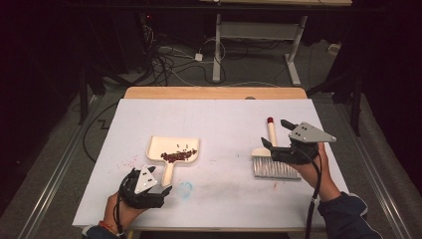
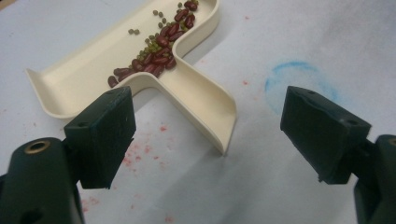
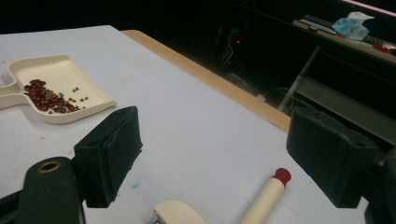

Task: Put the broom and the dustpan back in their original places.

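My left gripper (image 1: 149, 180) hovers at the near left of the table (image 1: 224, 114), its jaws standing wide apart with nothing between them. Just beyond it lies the cream dustpan (image 1: 174, 148), flat on the white surface, its handle (image 2: 205, 105) pointing back toward me and ending between my left jaws without touching either. A pile of red beans (image 2: 156, 56) mixed with small green ones sits in the pan against the near wall where the handle begins. Reddish specks dot the table near the pan, and a faint blue ring (image 2: 299, 81) is marked on the surface to the right of the handle.

My right gripper (image 1: 286, 142) hangs over the right side, jaws also spread and empty. Under it lies the brush (image 1: 273, 162), bristles toward me, its cream handle with a red tip (image 3: 281, 176) pointing to the far edge. Brush and dustpan lie well apart.
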Demonstrator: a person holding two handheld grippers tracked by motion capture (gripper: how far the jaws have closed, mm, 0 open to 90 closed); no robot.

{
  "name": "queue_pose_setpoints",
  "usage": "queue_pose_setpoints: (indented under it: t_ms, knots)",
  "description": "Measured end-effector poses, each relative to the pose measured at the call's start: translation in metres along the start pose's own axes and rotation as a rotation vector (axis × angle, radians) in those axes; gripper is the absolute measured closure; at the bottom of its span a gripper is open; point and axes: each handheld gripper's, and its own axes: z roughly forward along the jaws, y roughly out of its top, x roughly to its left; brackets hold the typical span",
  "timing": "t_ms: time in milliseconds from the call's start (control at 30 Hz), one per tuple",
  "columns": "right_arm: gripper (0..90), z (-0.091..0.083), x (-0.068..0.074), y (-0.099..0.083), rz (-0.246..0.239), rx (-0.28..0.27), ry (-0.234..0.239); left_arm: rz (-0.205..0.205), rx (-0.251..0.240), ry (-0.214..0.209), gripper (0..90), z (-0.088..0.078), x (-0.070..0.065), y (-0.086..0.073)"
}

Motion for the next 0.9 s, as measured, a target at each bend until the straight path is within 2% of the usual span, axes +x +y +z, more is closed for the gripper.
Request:
queue_pose_setpoints:
  t_ms: [400,700,900]
  knots:
    - [18.3,-0.013,0.006,-0.005,-0.022,-0.008,0.001,0.005,0.012,-0.003,17.9,0.001,-0.001,0.0]
    - [18.2,-0.022,0.005,-0.012,-0.022,-0.01,-0.002,0.008,0.015,-0.003,17.9,0.002,-0.001,0.0]
    - [18.2,-0.028,0.005,-0.017,-0.042,-0.021,-0.002,0.007,0.015,-0.004,17.9,0.003,-0.001,0.0]
